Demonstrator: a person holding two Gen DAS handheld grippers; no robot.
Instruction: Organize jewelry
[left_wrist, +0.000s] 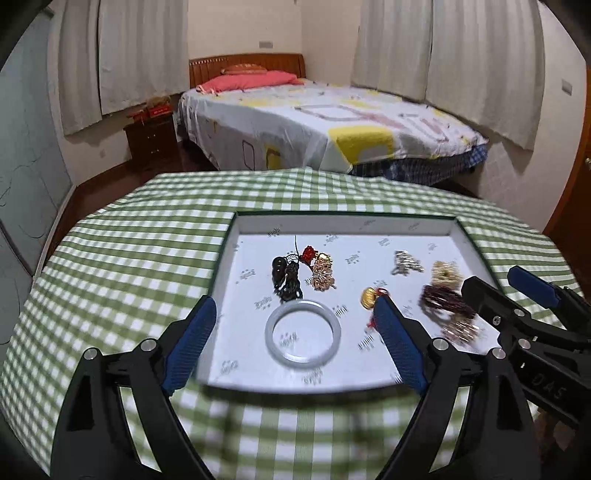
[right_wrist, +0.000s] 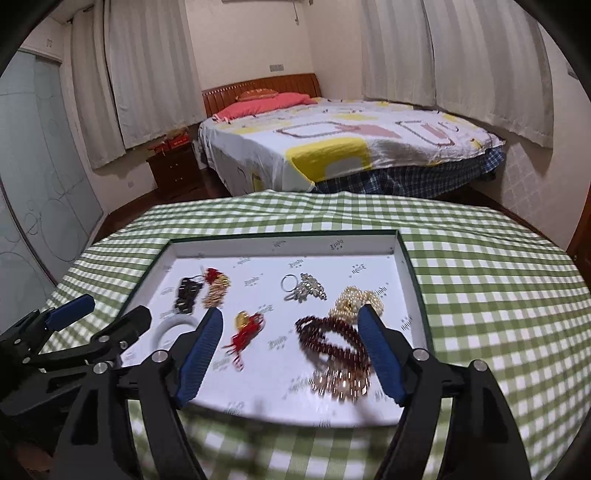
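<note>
A shallow white tray (left_wrist: 343, 223) (right_wrist: 284, 245) lies on a green checked tablecloth and holds jewelry. A pale jade bangle (left_wrist: 303, 333) (right_wrist: 168, 326) lies near its front. My left gripper (left_wrist: 295, 314) is open above the bangle, empty. A dark red bead bracelet (right_wrist: 332, 339) (left_wrist: 443, 301), a gold chain bracelet (right_wrist: 340, 382), a pearl piece (right_wrist: 351, 301) and a gold and red charm (right_wrist: 247, 326) (left_wrist: 371, 295) lie at the right. My right gripper (right_wrist: 290, 325) is open over them, empty. Dark beads (left_wrist: 286, 277) and a gold chain (left_wrist: 322, 275) lie at the left.
A silver keyring ornament (right_wrist: 303, 288) (left_wrist: 406, 263) lies at the tray's back. The tablecloth (right_wrist: 480, 266) covers a round table. A bed (left_wrist: 314, 122) and a wooden nightstand (left_wrist: 151, 138) stand beyond it, with curtains along the walls.
</note>
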